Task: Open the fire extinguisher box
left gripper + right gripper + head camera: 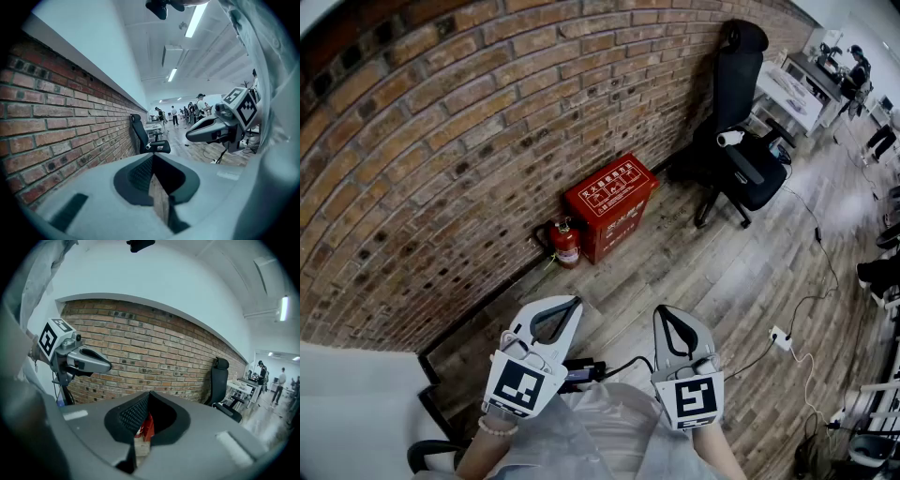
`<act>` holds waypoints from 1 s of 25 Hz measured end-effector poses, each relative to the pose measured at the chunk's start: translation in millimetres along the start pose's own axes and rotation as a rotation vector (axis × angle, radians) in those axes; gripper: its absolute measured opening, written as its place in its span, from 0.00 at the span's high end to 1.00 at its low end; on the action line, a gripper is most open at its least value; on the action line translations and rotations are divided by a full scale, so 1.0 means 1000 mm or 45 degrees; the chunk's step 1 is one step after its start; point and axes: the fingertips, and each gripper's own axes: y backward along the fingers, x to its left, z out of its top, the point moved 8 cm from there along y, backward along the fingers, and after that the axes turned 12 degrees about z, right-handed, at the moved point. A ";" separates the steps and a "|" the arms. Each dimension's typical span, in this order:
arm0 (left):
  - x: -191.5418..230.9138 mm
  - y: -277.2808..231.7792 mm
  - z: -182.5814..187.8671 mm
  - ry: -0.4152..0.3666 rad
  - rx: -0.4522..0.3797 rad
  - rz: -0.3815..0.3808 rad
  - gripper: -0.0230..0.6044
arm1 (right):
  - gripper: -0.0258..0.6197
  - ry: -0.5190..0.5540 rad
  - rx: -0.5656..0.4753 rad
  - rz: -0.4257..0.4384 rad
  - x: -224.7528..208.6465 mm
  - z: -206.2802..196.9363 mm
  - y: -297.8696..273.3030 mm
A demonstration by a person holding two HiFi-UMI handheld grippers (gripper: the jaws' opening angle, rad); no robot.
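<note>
across the upper left of the head view runs the brick wall (441,141). at its foot, just left of centre, a small red fire extinguisher (565,244) stands on the wooden floor (703,272), just beside the fire extinguisher box (611,206). the box is red with white print on its top and front, and it sits against the wall. it looks closed, so the opening is not yet begun.

low in the frame, left of centre, the left gripper (572,305) hangs in the air with its jaws clenched tip to tip on nothing. to its right, the right gripper (664,317) is likewise pinched together and empty. its own view frames the red box through the loop of its jaws, well ahead.

both grippers are well apart from the box, so the step in hand reads as the approach. to do it well, close in and stoop, and part one pair of jaws before arriving. then look for the lid's edge or latch, which is too small to make out from here. come in on the side away from the extinguisher so it isn't knocked over, and swing the lid rather than drag the box.

farther right stands a black office chair (741,122). at lower right a white power strip (781,338) lies on the floor with its cable, worth minding underfoot.
</note>
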 end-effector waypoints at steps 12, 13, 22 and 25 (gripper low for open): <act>-0.008 0.000 0.002 -0.008 0.002 -0.003 0.97 | 0.96 0.000 -0.004 0.006 -0.001 -0.004 0.006; -0.009 0.000 0.002 -0.010 0.001 -0.001 0.97 | 0.96 0.000 -0.006 0.008 -0.002 -0.005 0.007; -0.026 -0.002 0.008 -0.016 0.014 0.041 0.97 | 0.96 -0.016 -0.040 0.023 -0.017 -0.010 0.022; -0.035 -0.003 0.013 -0.010 0.012 0.057 0.97 | 0.96 -0.024 -0.041 0.026 -0.025 -0.013 0.030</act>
